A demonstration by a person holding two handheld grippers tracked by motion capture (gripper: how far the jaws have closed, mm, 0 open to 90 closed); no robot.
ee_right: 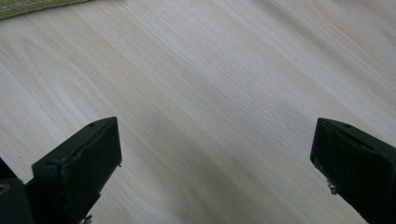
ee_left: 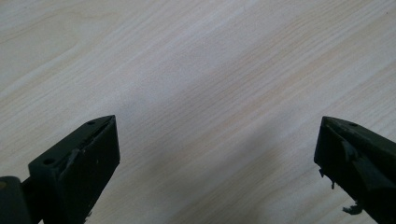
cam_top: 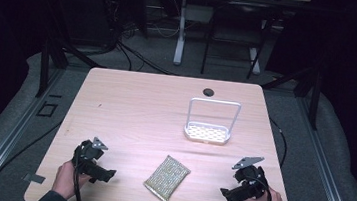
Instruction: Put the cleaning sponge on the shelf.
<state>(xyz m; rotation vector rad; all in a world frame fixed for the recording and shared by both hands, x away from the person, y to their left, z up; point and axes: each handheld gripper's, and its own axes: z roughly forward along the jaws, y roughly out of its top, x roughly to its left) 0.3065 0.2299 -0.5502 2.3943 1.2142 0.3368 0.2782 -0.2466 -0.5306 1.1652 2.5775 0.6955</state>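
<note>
A person sat at the near edge of a pale wooden table (cam_top: pixel 130 105), a black gripper in each hand. The left gripper (cam_top: pixel 108 174) rested low at the near left corner, its nose turned inward toward the middle of the table. In the left gripper view its two jaws stood wide apart with only bare wood grain between them; it held nothing. The right gripper (cam_top: pixel 224 193) sat at the near right corner, likewise pointing inward, and in the right gripper view its jaws were spread just as wide over bare wood, gripping nothing.

Between the two grippers, close to the near edge, lay a sponge (cam_top: pixel 167 178), a flat yellow-green pad with a glittery weave, turned at a slant to the table's sides. It touched neither gripper; each stood apart from it, one on either side. A strip of the same pad showed at the top left edge of the right gripper view, beyond the jaws.

Farther back and a little to the right stood a small white wire rack (cam_top: pixel 207 132), with a perforated tray at its base and a tall looped frame rising behind it. It was well apart from the sponge. Near the far edge a dark round hole (cam_top: pixel 208 91) sat in the tabletop.
</note>
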